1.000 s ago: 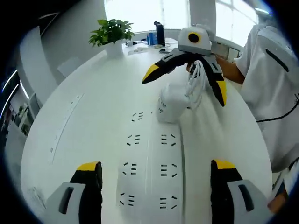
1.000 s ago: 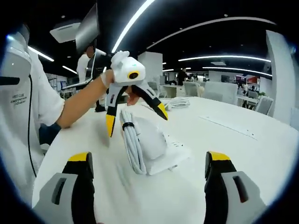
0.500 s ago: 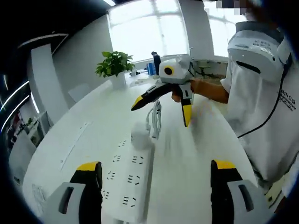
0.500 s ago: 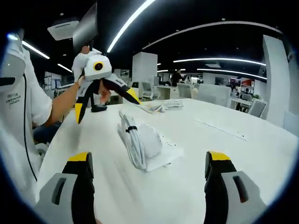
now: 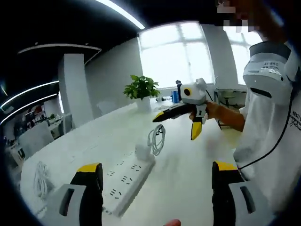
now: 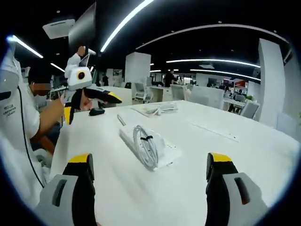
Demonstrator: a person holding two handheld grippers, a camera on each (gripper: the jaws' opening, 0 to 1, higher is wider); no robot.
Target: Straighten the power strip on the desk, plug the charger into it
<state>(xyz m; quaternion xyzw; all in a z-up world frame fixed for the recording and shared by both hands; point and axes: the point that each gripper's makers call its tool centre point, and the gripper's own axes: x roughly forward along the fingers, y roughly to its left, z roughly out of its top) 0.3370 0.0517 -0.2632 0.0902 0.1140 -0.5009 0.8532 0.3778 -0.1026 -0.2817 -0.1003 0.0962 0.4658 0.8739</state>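
A white power strip lies on the white desk, running away from me. At its far end a white charger sits on it, with its coiled white cable just beyond. My left gripper is open and empty, held above the strip's near end. My right gripper hovers open past the coil, apart from it. In the right gripper view the strip, charger and coil lie ahead of my open right gripper. The left gripper hangs open to the far left.
A potted plant stands at the desk's far end. A loose cable bundle lies at the left. A person in a white shirt stands along the right edge. A black mouse and another cable bundle lie beyond the strip.
Both grippers have drawn back and up from the charger, which stays on the strip's end. The two views now look more level across the desk.
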